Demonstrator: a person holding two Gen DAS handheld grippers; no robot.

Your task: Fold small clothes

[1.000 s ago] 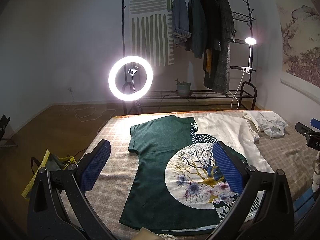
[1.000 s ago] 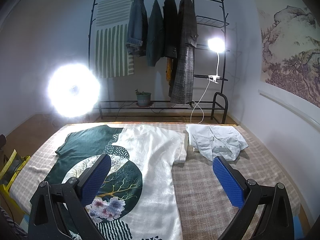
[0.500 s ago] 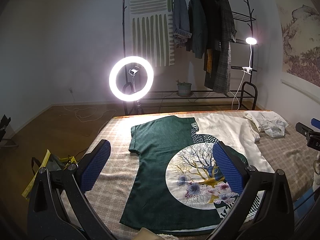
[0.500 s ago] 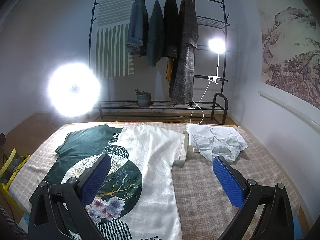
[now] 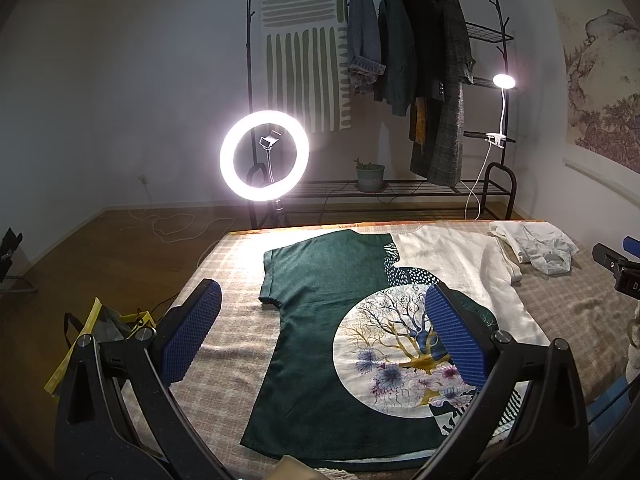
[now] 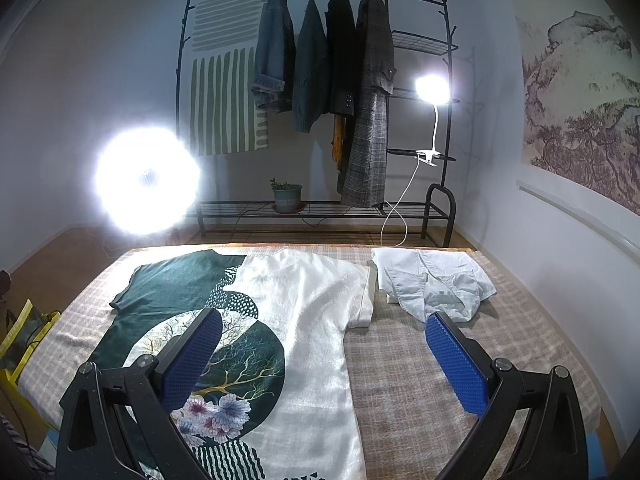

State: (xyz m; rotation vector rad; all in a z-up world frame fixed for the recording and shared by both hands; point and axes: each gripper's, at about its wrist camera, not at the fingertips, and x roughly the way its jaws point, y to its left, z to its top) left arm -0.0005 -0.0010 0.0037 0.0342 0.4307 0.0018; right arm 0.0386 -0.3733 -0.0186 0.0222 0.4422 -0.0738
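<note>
Left tool [image 5: 320, 330], jaws released, hovers over the shirt [image 5: 340, 360], which lies flat on the bed [image 5: 232, 344]. Right tool [image 6: 324, 354], likewise released, hangs above the shirt's white half. Nothing has visibly shifted over the last second, so folding probably has not begun. A crumpled garment [image 6: 436, 280] lies far right.

A checked bed [image 6: 420, 380] carries a flat green-and-white shirt [image 6: 312, 320] and, just beside it, a crumpled pale shirt [image 6: 436, 284].

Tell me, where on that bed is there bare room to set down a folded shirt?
Bare blanket lies right of the spread T-shirt, in front of the crumpled white shirt. A narrower strip runs left of the T-shirt. The middle is covered.
</note>
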